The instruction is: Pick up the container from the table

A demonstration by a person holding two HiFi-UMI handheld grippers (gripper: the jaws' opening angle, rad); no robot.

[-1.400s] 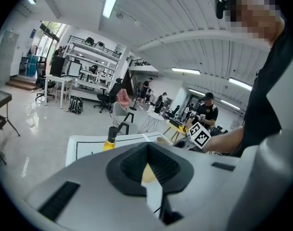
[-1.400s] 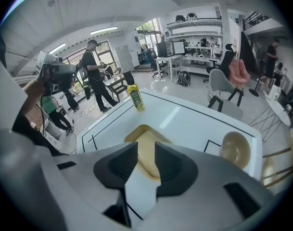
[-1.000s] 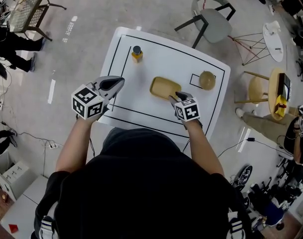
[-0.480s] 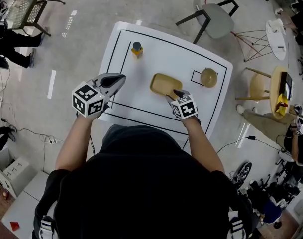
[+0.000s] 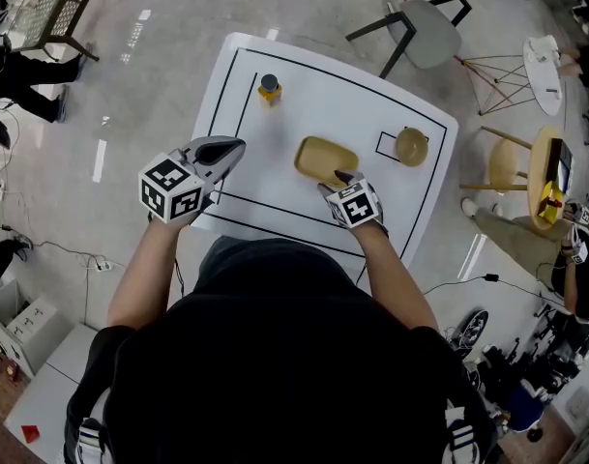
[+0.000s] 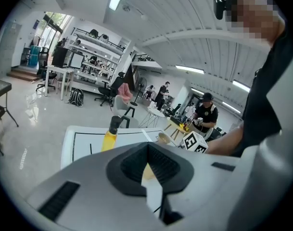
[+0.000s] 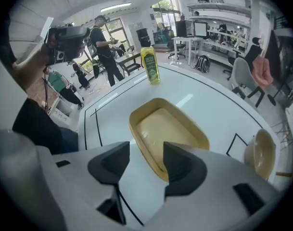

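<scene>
A shallow yellow rectangular container (image 5: 325,159) lies near the middle of the white table (image 5: 371,201). My right gripper (image 5: 342,176) points steeply down at its near right corner. In the right gripper view the container (image 7: 166,127) fills the middle, and the right gripper (image 7: 146,163) is open; its jaws have just been opening. The container's near rim lies in the gap, with no pad pressing on it. My left gripper (image 5: 236,146) hovers over the table's left part, shut and empty, apart from the container. In its own view the left gripper (image 6: 147,146) shows closed tips.
A bottle of yellow liquid with a dark cap (image 5: 268,89) stands at the far left of the table. A tan bowl (image 5: 410,146) sits to the right by a small black square outline. A grey chair (image 5: 425,29) stands beyond the table; people and furniture are around.
My right gripper has sunk a little toward the container's near corner. The left gripper has stayed where it was.
</scene>
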